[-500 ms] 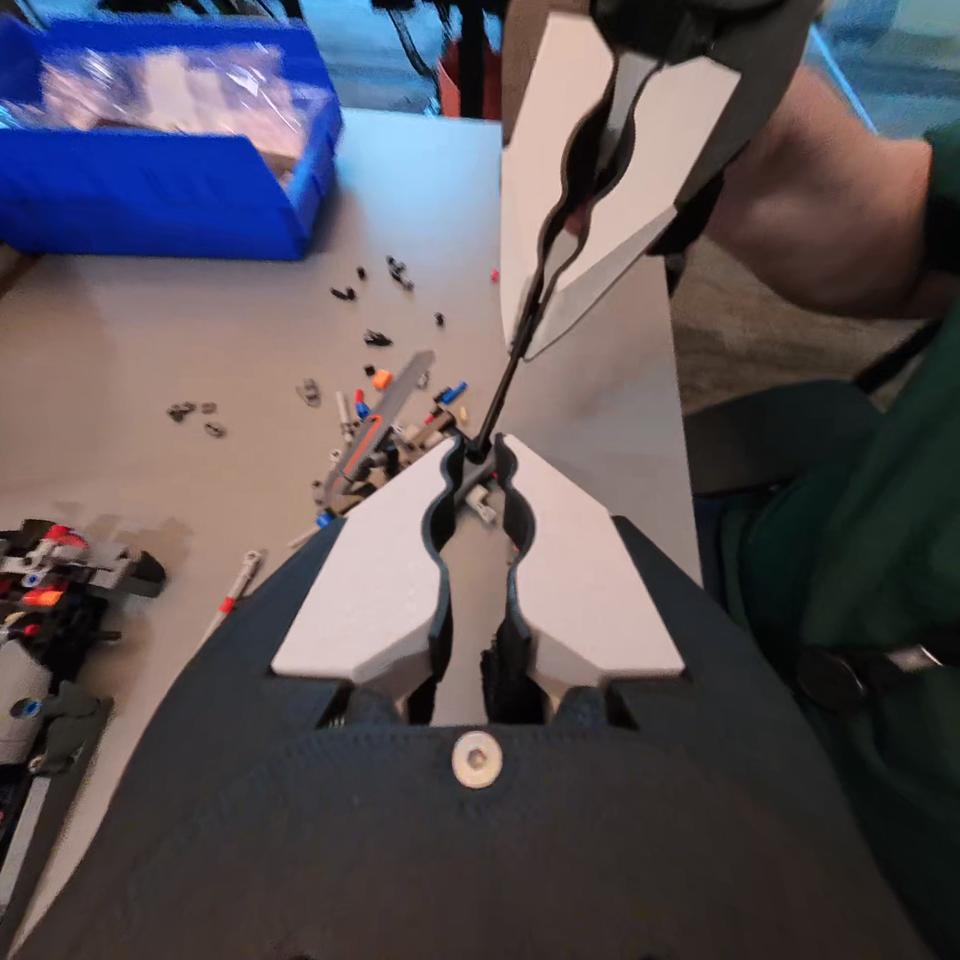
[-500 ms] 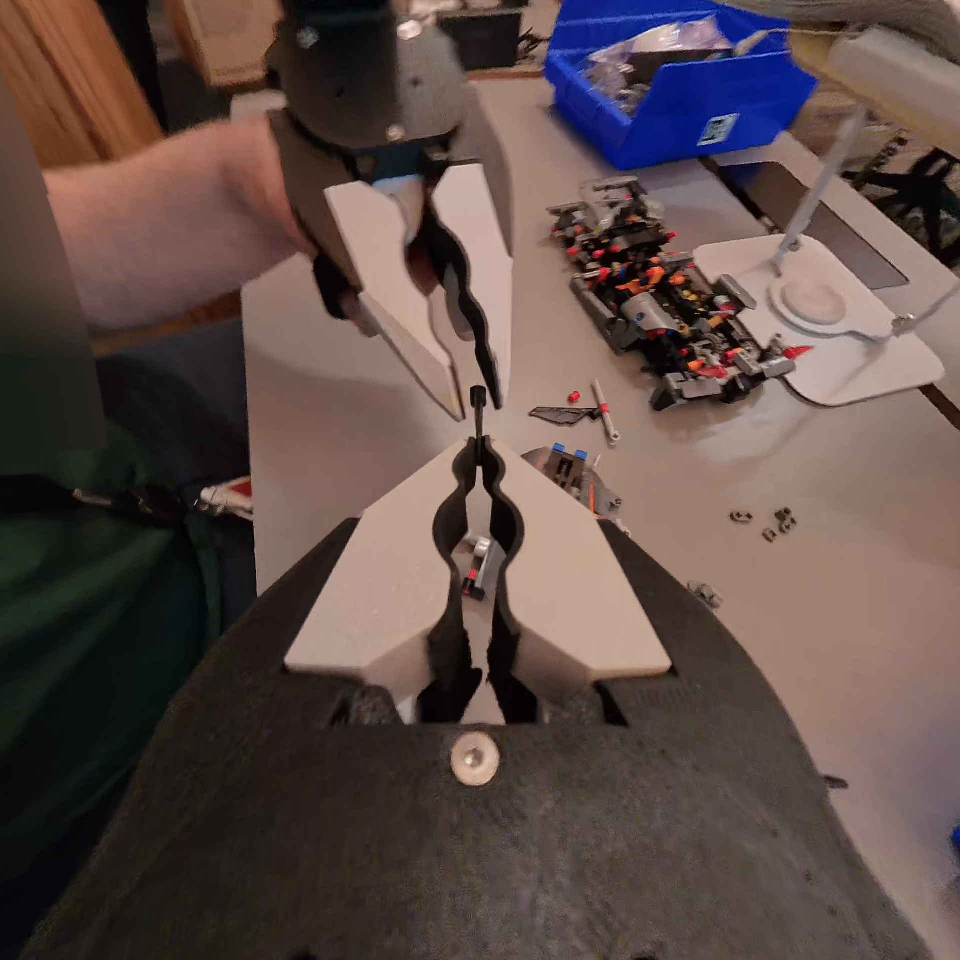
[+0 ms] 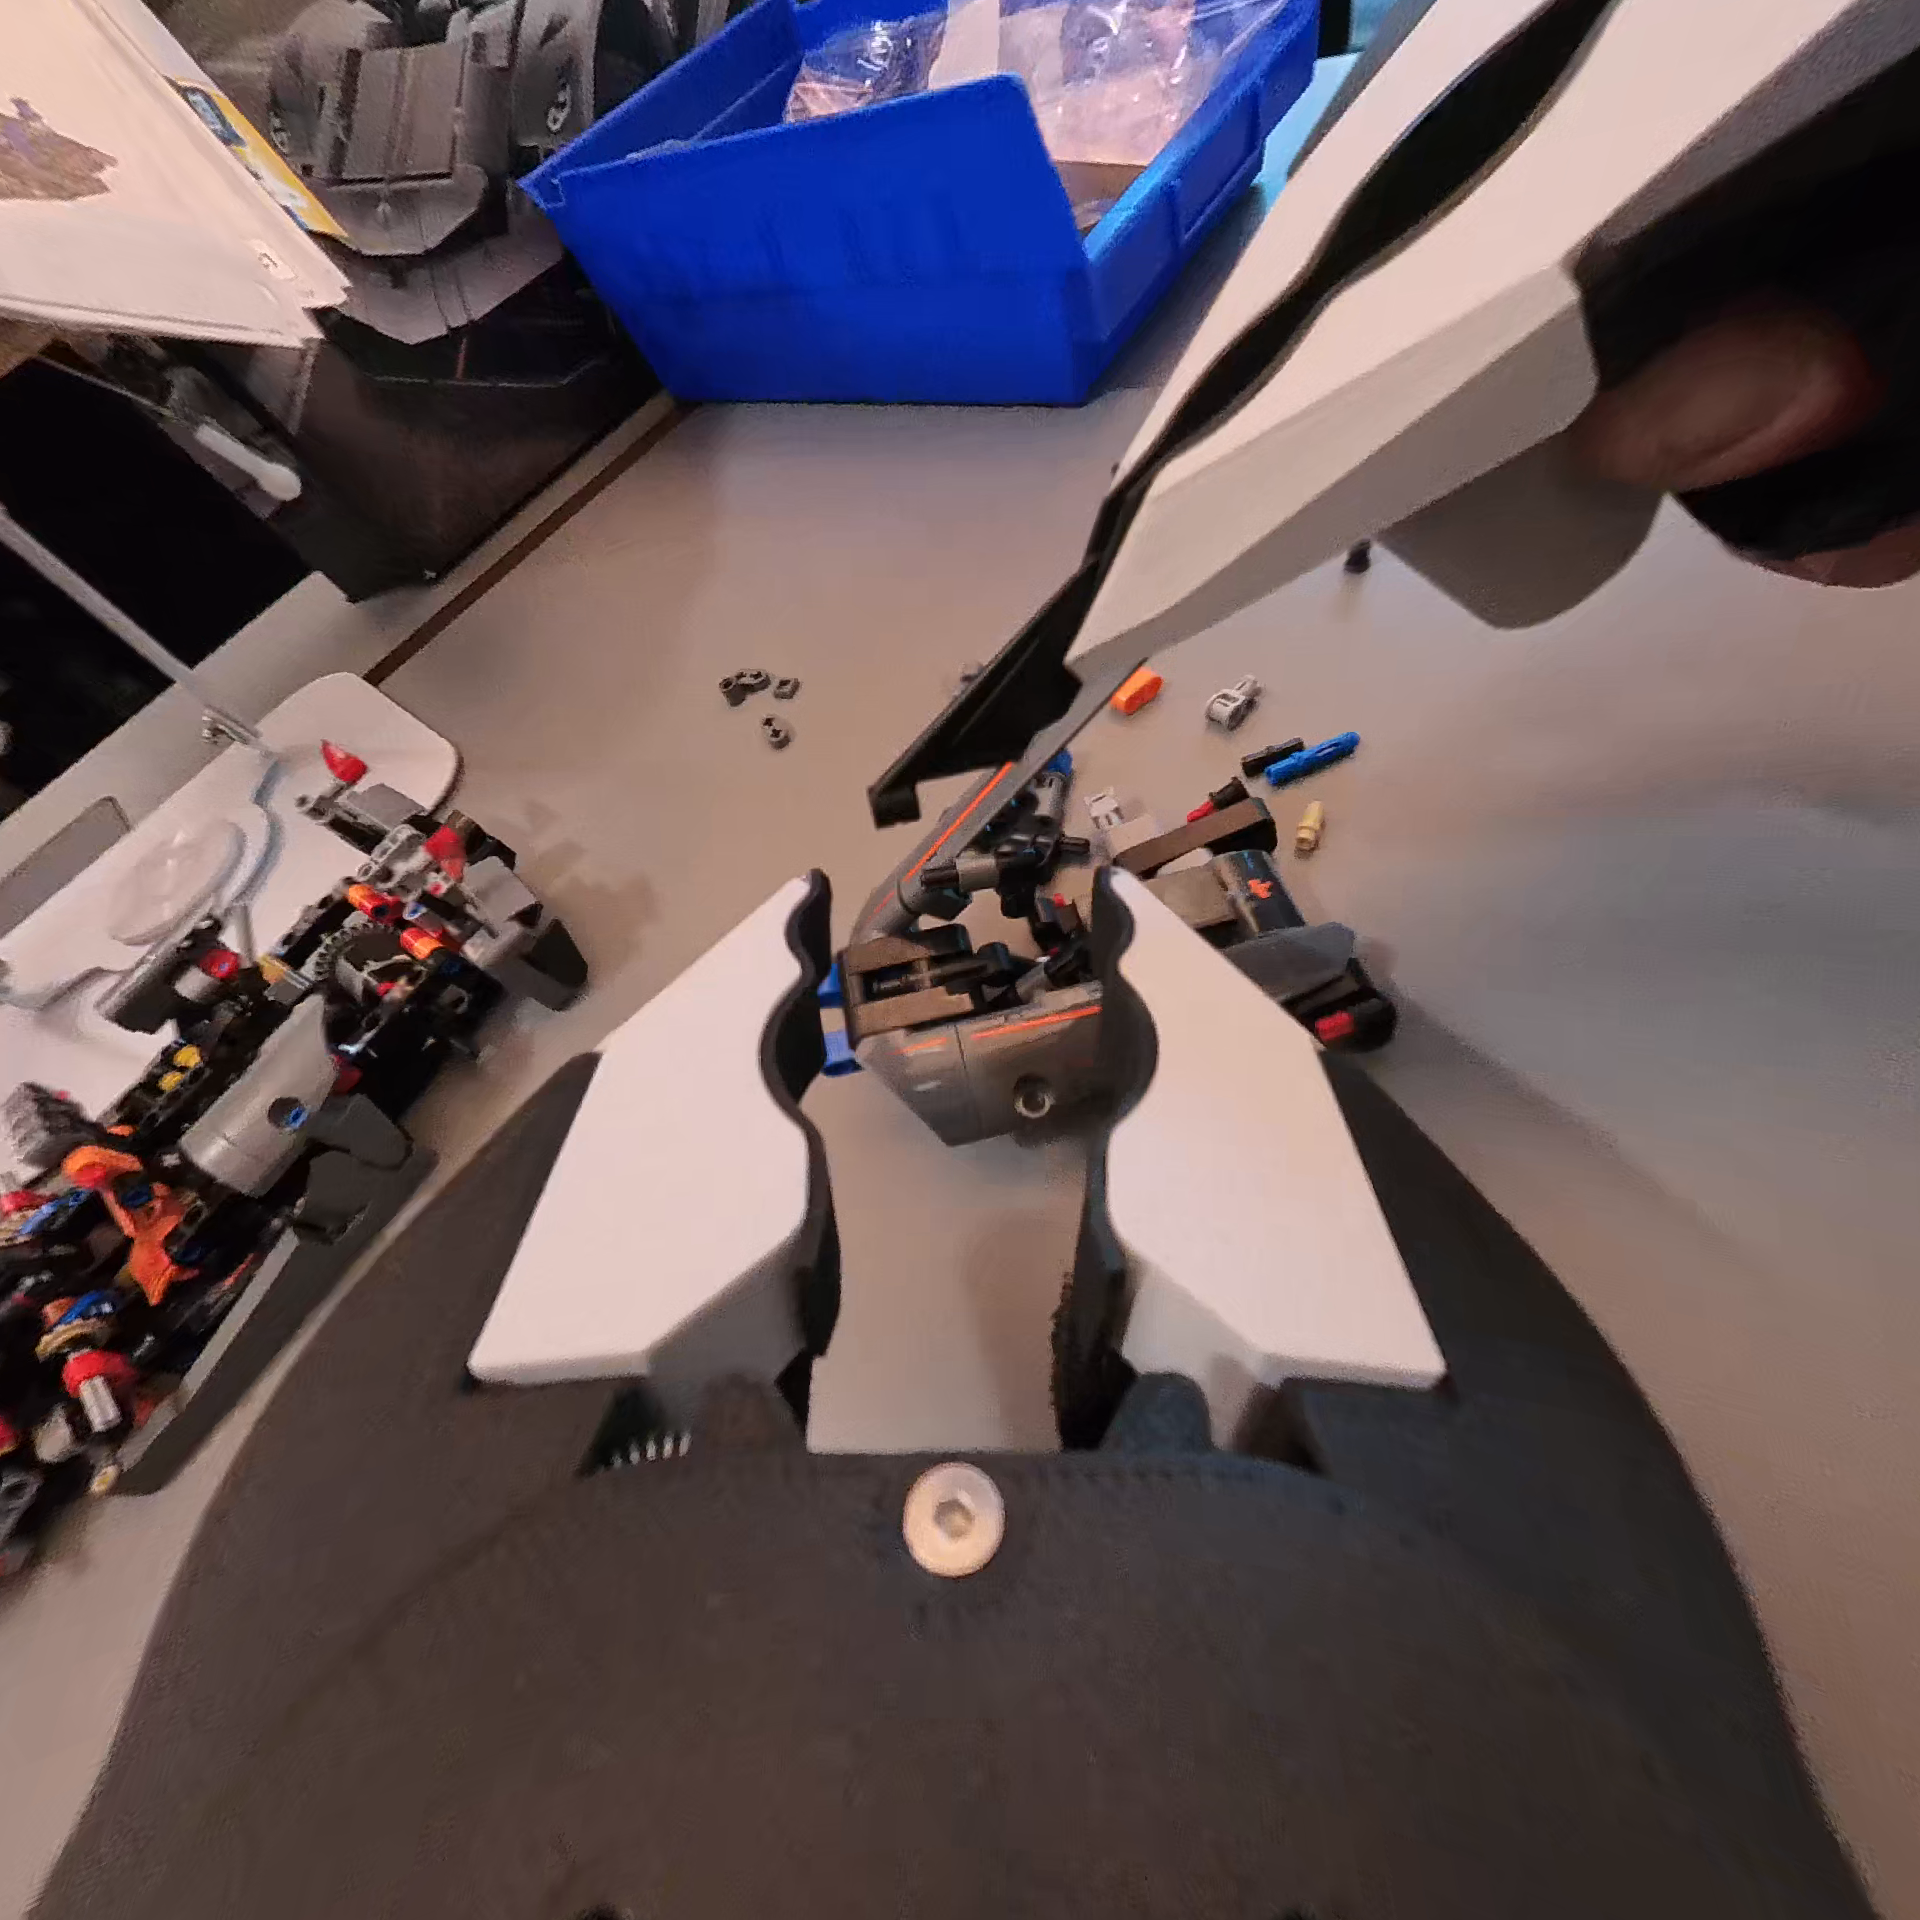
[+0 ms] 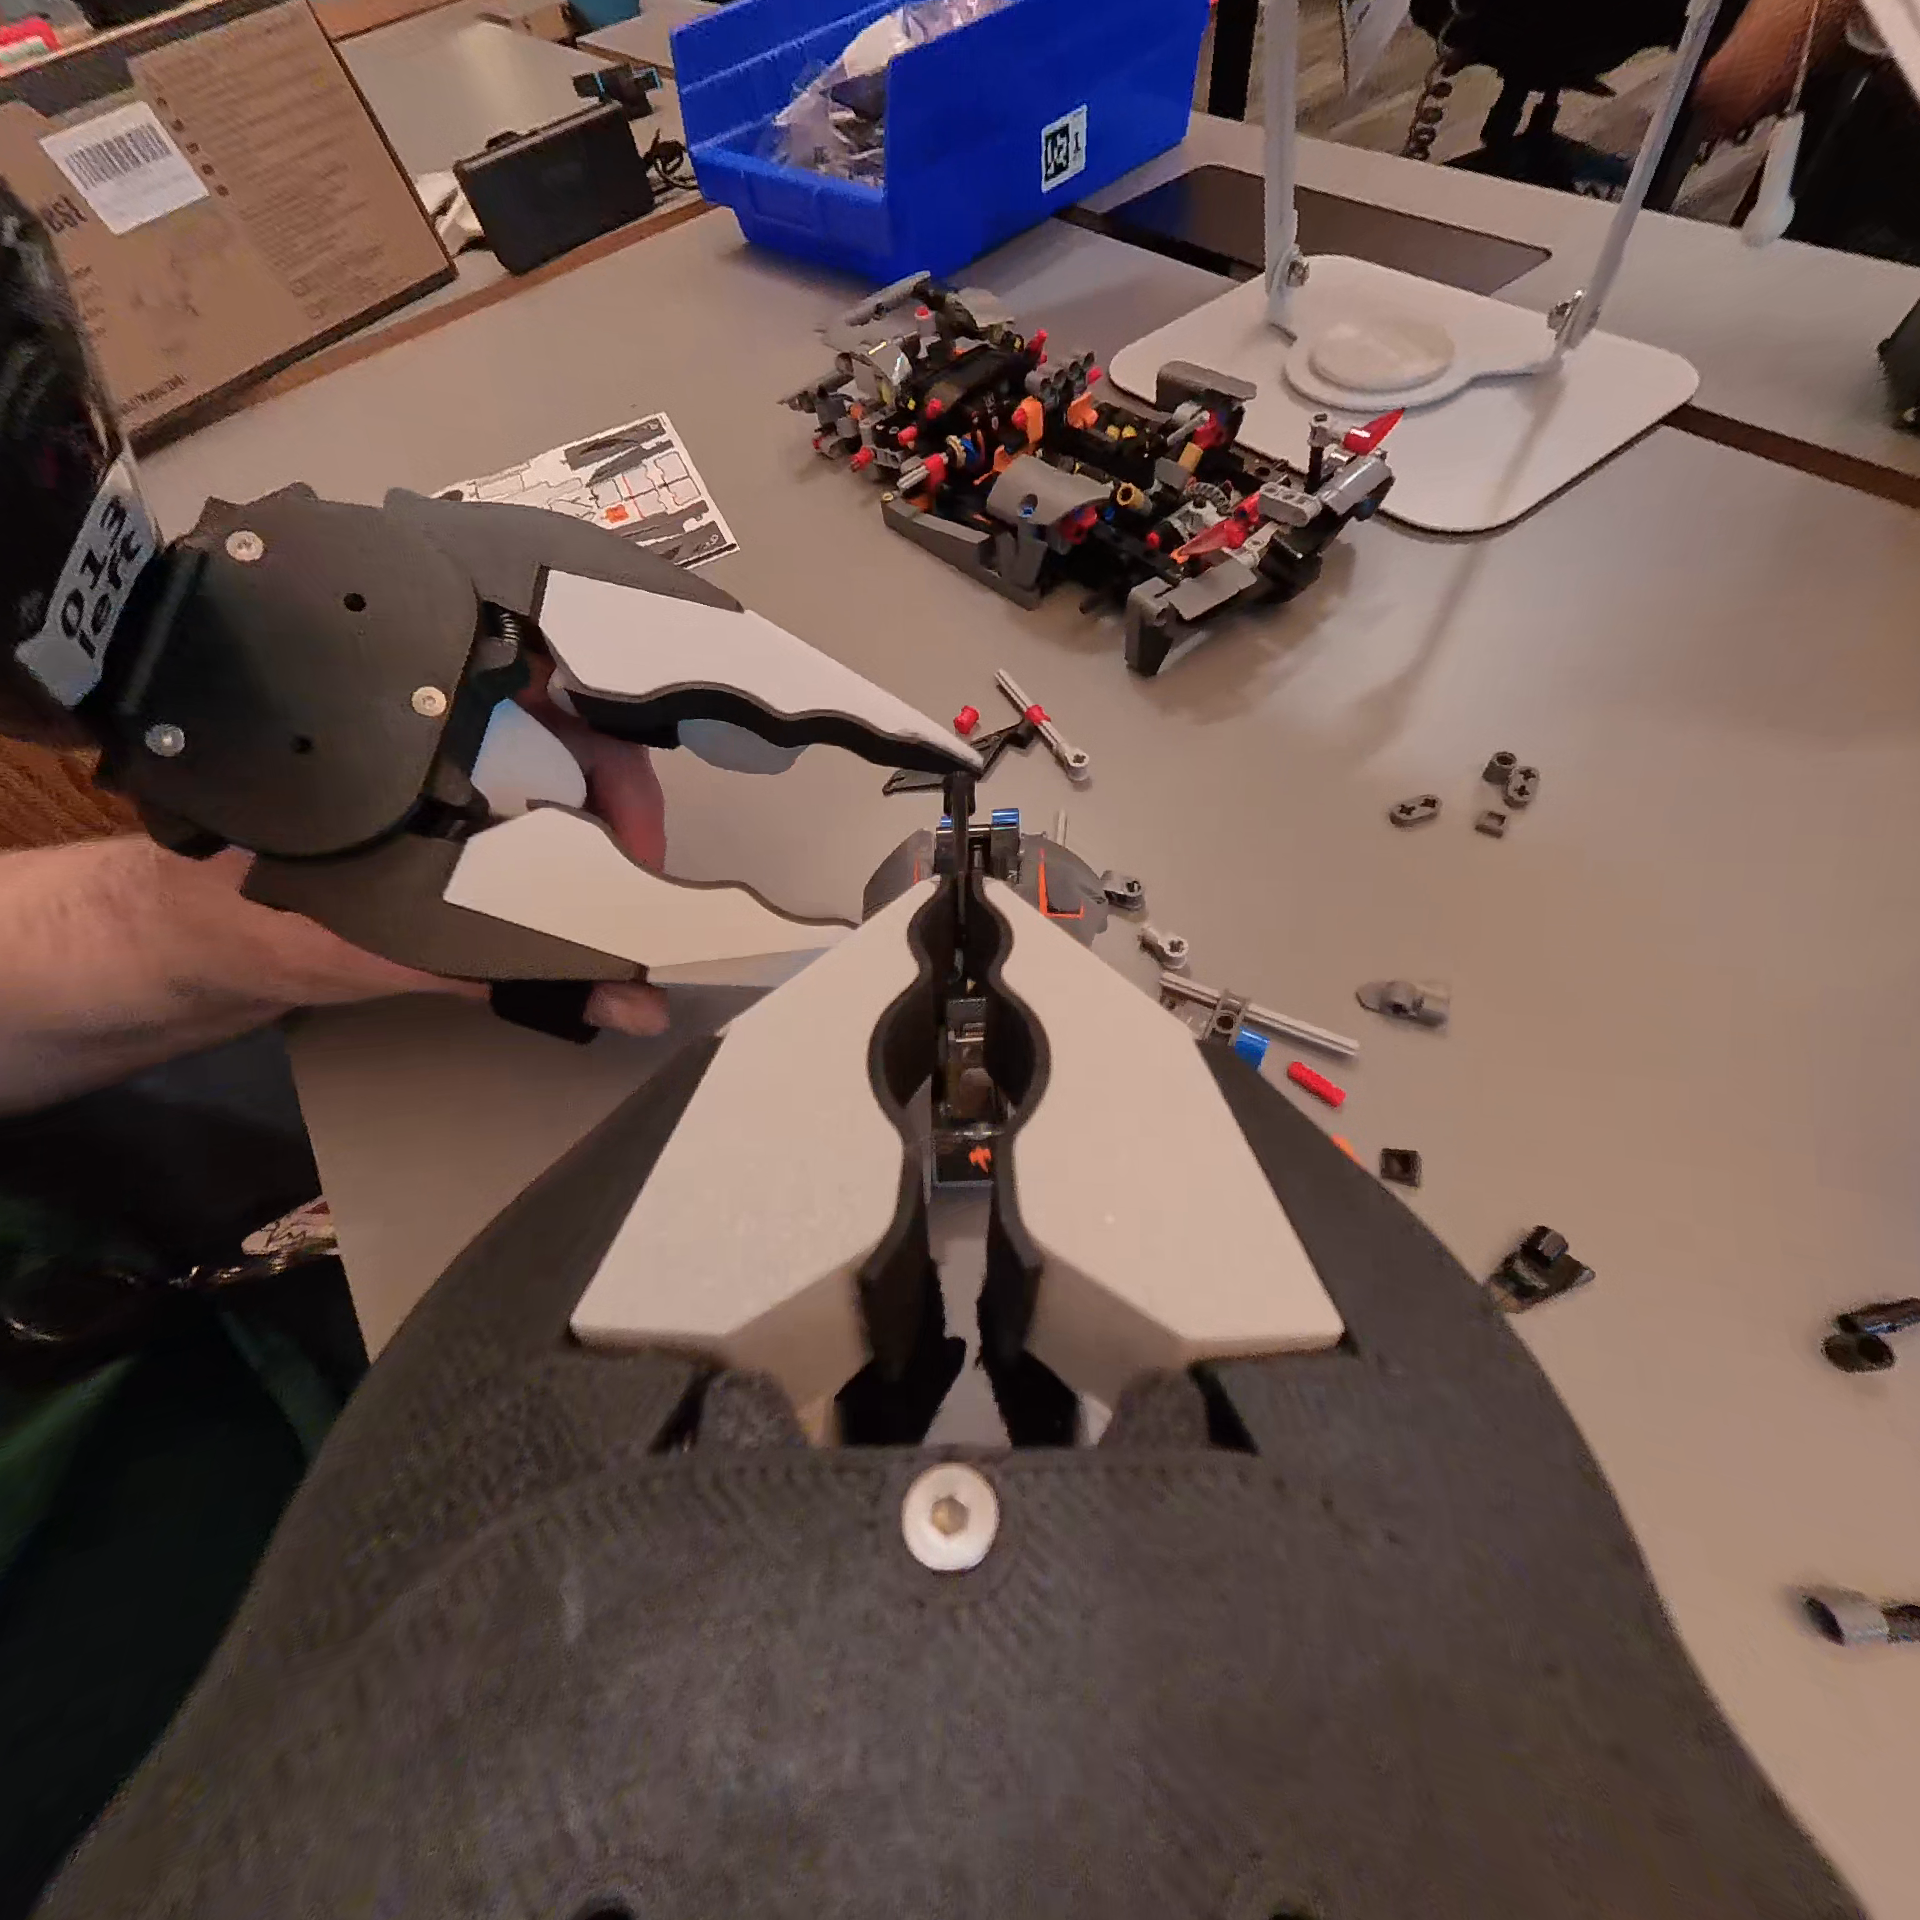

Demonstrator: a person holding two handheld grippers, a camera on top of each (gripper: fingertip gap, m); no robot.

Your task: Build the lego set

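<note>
Right wrist view: right tongs (image 4: 961, 894) pinch a thin black panel (image 4: 961, 831); left tongs (image 3: 961, 914) gape around the grey sub-assembly (image 3: 977, 1029) on the counter (image 3: 623, 582).

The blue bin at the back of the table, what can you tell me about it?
The blue bin is a bright blue plastic box with an open top and a low, sloped front. It sits upright at the far edge of the grey table, behind the big half-built lego car. Inside are crinkly clear plastic bags. A small white sticker is on one side. Neither gripper touches it.
</note>
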